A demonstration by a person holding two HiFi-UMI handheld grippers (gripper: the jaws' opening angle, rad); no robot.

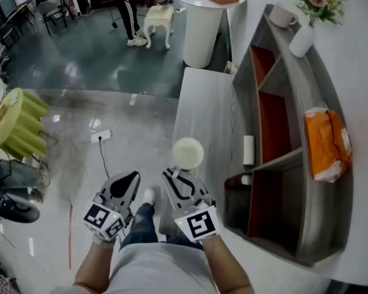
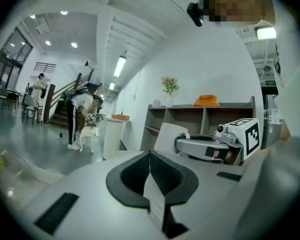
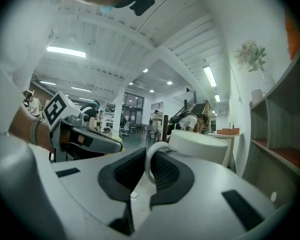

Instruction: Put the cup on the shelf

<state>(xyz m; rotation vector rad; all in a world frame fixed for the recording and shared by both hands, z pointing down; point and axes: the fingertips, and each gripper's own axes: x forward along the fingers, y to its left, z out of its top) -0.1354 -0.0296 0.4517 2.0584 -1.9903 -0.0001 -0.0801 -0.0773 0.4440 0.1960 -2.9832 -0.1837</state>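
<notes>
A white cup (image 1: 187,154) hangs in the air by its handle, with my right gripper (image 1: 175,176) shut on that handle. In the right gripper view the cup (image 3: 199,146) sits just past the jaws, its handle loop (image 3: 151,164) pinched between them. My left gripper (image 1: 127,182) is to the left of the right one, shut with nothing in it; its closed jaws (image 2: 150,171) show in the left gripper view, where the cup (image 2: 169,138) appears to the right. The grey shelf (image 1: 306,164) with red-brown insides stands to the right.
On the shelf top lie an orange bag (image 1: 326,143), a white vase of flowers (image 1: 303,38) and another white cup (image 1: 282,16). A low grey bench (image 1: 199,115) runs beside the shelf. A round white table (image 1: 203,17) stands farther off. A person (image 1: 130,11) stands beyond.
</notes>
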